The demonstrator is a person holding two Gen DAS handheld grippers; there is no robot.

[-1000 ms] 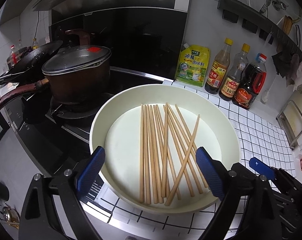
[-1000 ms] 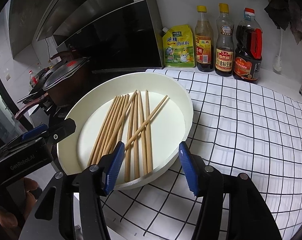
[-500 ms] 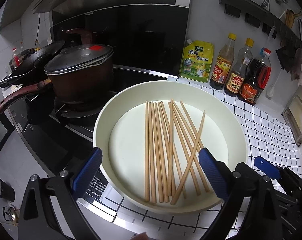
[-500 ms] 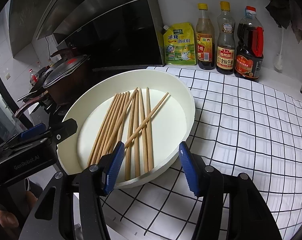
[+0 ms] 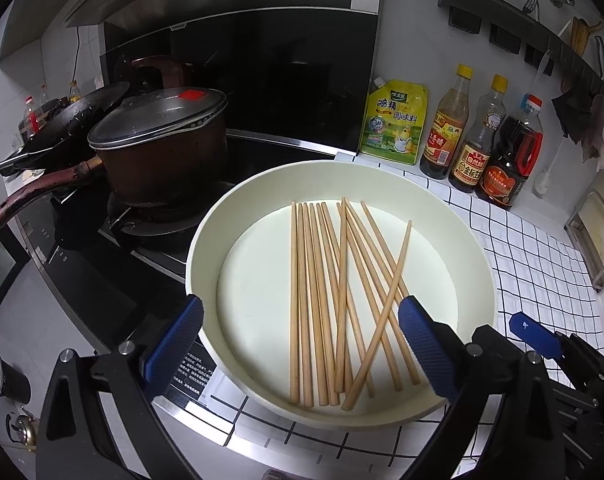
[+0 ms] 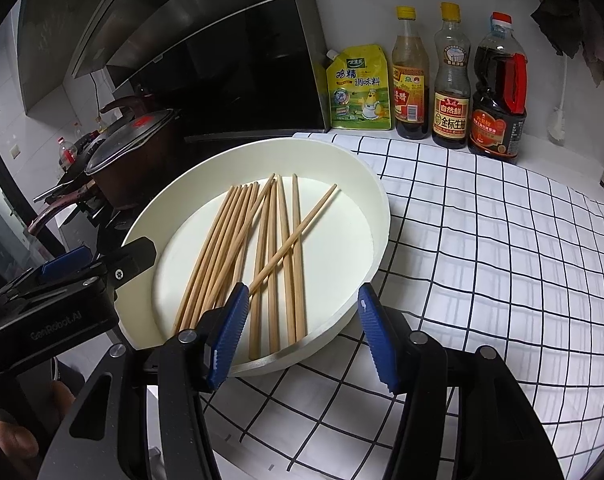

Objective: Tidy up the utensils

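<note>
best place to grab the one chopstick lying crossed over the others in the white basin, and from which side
Probably grip the crossed chopstick near its far tip, which sticks out alone over bare basin floor. The rest of it lies across the other chopsticks. Come straight down from above with the right gripper, now open and nearest, fingers either side of the shaft. The white basin wall blocks a low sideways approach.

My counter [image 6: 482, 248] is white tile with a dark grid. On it, just beside the stove [image 5: 113, 240], sits a round white tray [image 5: 229, 216], its left edge reaching over the stove's rim. At the back against the wall stand a yellow seasoning pouch [image 6: 360, 88] and three sauce bottles [image 6: 452, 80] in a row, close together. On the stove sits a lidded brown pot [image 5: 161, 152].
</note>
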